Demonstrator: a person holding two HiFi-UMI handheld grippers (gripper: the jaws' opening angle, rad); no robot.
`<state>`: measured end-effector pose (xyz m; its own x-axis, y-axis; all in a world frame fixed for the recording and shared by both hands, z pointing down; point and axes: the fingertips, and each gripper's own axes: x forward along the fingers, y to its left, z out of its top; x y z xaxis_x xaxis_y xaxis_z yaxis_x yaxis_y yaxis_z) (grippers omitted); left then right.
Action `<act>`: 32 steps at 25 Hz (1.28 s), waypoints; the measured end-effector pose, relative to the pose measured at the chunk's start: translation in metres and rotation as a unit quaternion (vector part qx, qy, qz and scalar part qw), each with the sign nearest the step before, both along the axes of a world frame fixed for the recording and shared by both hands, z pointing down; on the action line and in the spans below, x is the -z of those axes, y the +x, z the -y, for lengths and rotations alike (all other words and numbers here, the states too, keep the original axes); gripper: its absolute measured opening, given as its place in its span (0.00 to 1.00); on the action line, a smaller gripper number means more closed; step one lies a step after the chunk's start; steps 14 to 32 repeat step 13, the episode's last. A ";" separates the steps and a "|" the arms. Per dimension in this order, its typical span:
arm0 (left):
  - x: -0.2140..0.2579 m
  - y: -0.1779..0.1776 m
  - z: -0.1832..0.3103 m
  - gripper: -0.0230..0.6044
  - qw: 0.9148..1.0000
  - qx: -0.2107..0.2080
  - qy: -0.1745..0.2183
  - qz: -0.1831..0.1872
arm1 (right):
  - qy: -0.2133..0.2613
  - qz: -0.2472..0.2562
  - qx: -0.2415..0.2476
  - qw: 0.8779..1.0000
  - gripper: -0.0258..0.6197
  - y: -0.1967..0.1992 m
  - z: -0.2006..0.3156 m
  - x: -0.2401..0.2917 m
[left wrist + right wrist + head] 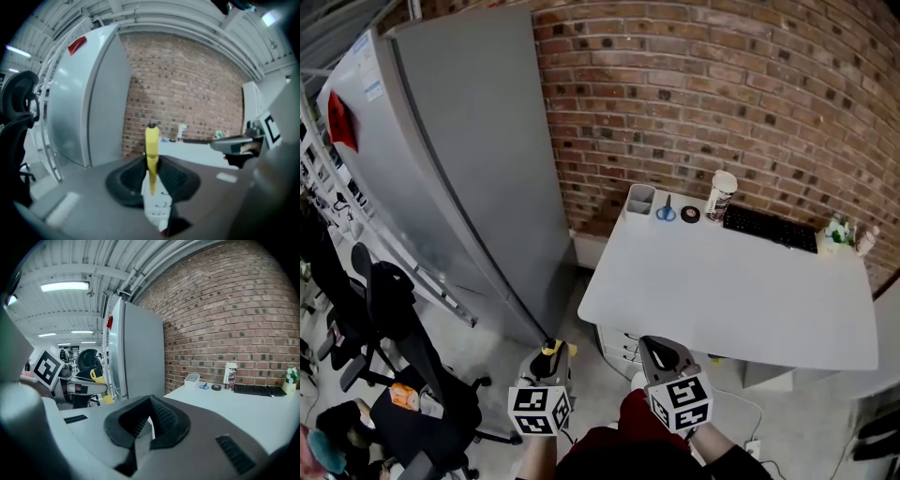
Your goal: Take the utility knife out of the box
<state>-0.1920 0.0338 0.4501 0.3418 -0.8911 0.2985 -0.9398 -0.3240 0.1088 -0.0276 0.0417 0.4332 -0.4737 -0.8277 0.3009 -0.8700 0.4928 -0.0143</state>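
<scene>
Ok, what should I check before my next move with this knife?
1. Knife held firmly in the left claw: ok, clamped between the pads.
2. Knife out of the box: ok, the box sits on the table's far corner by the wall.
3. Right claw free: ok, shut on nothing.
4. Blade retracted: cannot tell.
5. Bare space on the table to set it down: ok.
</scene>
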 end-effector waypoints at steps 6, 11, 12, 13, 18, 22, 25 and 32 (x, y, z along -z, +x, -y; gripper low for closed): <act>0.004 0.001 -0.005 0.15 1.000 -0.002 0.004 0.003 | 0.004 -0.004 -0.004 1.000 0.05 0.006 -0.009 0.000; 0.005 0.001 -0.005 0.15 1.000 -0.004 0.010 0.006 | 0.011 -0.005 -0.003 1.000 0.05 0.008 -0.009 0.001; 0.005 0.001 -0.004 0.15 1.000 -0.004 0.012 0.006 | 0.012 -0.004 -0.003 1.000 0.05 0.008 -0.008 0.002; 0.005 0.000 -0.004 0.15 1.000 -0.004 0.013 0.006 | 0.013 -0.004 -0.002 1.000 0.05 0.007 -0.008 0.002; 0.005 0.000 -0.004 0.15 1.000 -0.004 0.013 0.006 | 0.013 -0.004 -0.002 1.000 0.05 0.007 -0.008 0.002; 0.005 0.000 -0.004 0.15 1.000 -0.004 0.013 0.006 | 0.013 -0.004 -0.002 1.000 0.05 0.007 -0.008 0.002; 0.005 0.000 -0.004 0.15 1.000 -0.004 0.013 0.006 | 0.013 -0.004 -0.002 1.000 0.05 0.007 -0.008 0.002; 0.005 0.000 -0.004 0.15 1.000 -0.004 0.013 0.006 | 0.013 -0.004 -0.002 1.000 0.05 0.007 -0.008 0.002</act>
